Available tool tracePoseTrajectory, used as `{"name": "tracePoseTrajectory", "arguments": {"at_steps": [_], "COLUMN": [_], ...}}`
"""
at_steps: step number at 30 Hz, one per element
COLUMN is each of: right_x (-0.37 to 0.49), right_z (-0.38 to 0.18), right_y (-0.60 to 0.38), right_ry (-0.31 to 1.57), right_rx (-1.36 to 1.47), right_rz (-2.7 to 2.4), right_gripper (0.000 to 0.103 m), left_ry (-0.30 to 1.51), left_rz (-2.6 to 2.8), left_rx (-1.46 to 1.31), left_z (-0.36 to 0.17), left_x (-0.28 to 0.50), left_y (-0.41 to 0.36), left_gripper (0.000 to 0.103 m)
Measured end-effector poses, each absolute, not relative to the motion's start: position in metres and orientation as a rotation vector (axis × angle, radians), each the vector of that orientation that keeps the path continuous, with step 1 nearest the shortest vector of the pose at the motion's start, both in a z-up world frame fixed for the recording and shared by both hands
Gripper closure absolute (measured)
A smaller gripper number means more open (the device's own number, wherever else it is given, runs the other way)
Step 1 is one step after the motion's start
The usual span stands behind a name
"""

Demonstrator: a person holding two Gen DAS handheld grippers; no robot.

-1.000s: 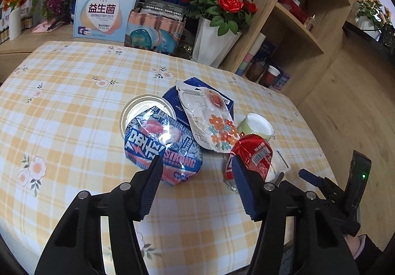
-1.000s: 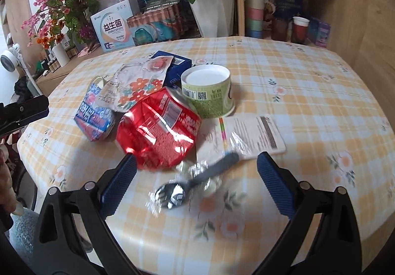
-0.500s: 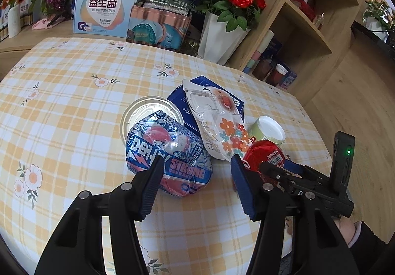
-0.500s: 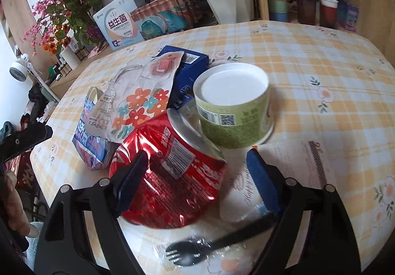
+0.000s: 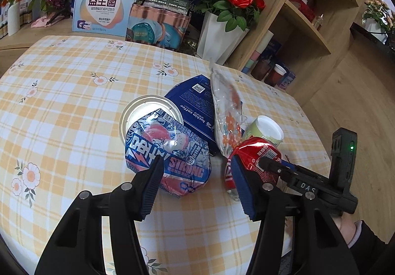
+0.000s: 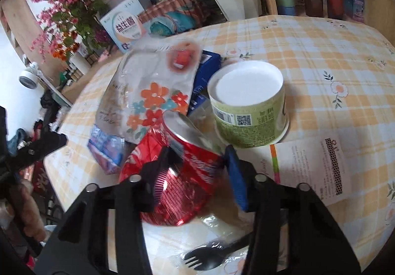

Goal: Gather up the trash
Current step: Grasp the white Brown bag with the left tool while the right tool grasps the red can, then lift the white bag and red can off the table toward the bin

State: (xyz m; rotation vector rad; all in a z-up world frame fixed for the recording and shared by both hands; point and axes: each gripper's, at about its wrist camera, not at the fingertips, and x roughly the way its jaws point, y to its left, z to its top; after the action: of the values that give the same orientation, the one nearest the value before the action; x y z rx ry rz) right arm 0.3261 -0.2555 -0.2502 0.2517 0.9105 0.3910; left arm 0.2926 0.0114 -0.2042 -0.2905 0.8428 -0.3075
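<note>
A pile of trash lies on the checked tablecloth (image 5: 74, 107). My right gripper (image 6: 197, 168) has its fingers on both sides of a red foil snack bag (image 6: 182, 176) and pinches it; the bag also shows in the left wrist view (image 5: 256, 154). My left gripper (image 5: 195, 176) is open and empty, just in front of a blue "STRONG" snack bag (image 5: 167, 151). A clear floral wrapper (image 6: 148, 87) leans on the pile. A green paper cup (image 6: 249, 107) stands upside down beside the red bag.
A blue coffee box (image 5: 195, 104) and a round foil lid (image 5: 145, 112) lie under the wrappers. A black plastic fork (image 6: 212, 255) in film and a printed paper (image 6: 313, 168) lie near the table's front edge. Boxes, a rose vase (image 5: 219, 32) and shelves stand behind.
My right gripper moved forward and narrowed around the red foil bag. The floral wrapper tipped up on edge. My left gripper edged closer to the blue snack bag.
</note>
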Motion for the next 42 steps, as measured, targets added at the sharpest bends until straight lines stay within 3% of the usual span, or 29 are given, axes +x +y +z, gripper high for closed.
{"name": "tracePoseTrajectory", "arguments": {"at_steps": [14,30,34,39,42], "right_x": [0.290,0.280,0.280,0.281,0.280], "right_z": [-0.194,-0.198,-0.201,-0.203,-0.203], "right_y": [-0.284,-0.347,-0.353,-0.355,-0.354], "right_ry": [0.734,0.728,0.733,0.737,0.740], "right_rx": [0.202,0.253,0.260,0.266,0.271], "right_rz": [0.337,0.220,0.211,0.207,0.205], "right_gripper": [0.066,0.066,0.066,0.066,0.066], "left_ry": [0.845,1.041,1.084,1.076,1.062], "left_rz": [-0.344,-0.421,-0.427,-0.409,-0.407], "left_rx": [-0.267,-0.194,-0.172,-0.157,-0.140], "left_z": [-0.194,-0.219,-0.231,-0.238,-0.236], "left_x": [0.298,0.430,0.441,0.443,0.442], "left_y": [0.000,-0.050,-0.059,-0.063,-0.066], "left_gripper": [0.048,0.048,0.058,0.059,0.073]}}
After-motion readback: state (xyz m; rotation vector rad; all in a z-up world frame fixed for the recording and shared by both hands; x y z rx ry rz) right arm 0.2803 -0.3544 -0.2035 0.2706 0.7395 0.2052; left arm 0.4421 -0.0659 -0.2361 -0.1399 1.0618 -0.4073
